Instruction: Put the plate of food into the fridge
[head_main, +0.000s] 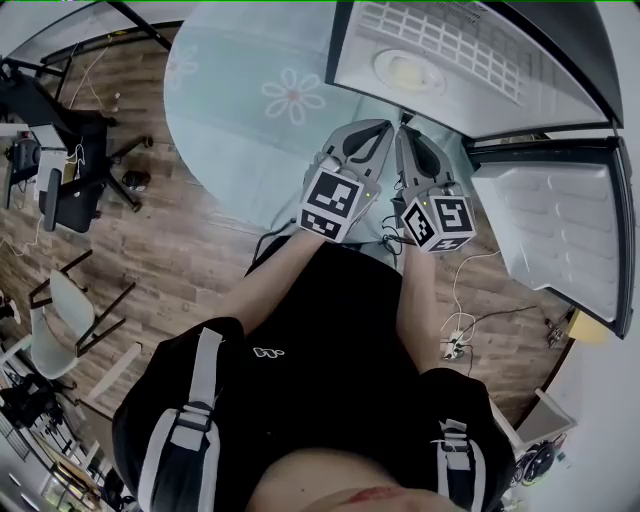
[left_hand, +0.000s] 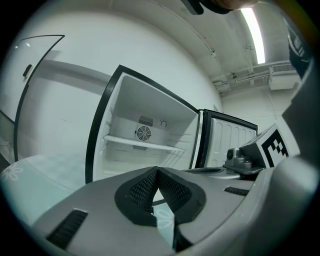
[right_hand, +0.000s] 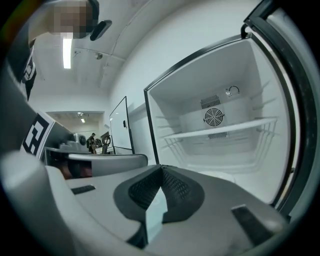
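Observation:
The fridge (head_main: 470, 60) stands open at the top right of the head view. Inside it rests a white plate (head_main: 410, 70) of pale yellow food. My left gripper (head_main: 385, 128) and my right gripper (head_main: 405, 135) are held side by side just in front of the fridge, tips towards it. Both are shut with nothing between their pads. The left gripper view shows the shut left gripper (left_hand: 156, 170) before the white fridge interior (left_hand: 145, 135). Beyond the shut right gripper (right_hand: 161, 169) lie a wire shelf (right_hand: 220, 131) and the fan grille.
The fridge door (head_main: 560, 230) hangs open to my right. A round table with a pale flowered cloth (head_main: 250, 100) stands to the left of the fridge. Chairs (head_main: 70, 190) and a power strip (head_main: 455, 345) with cables are on the wooden floor.

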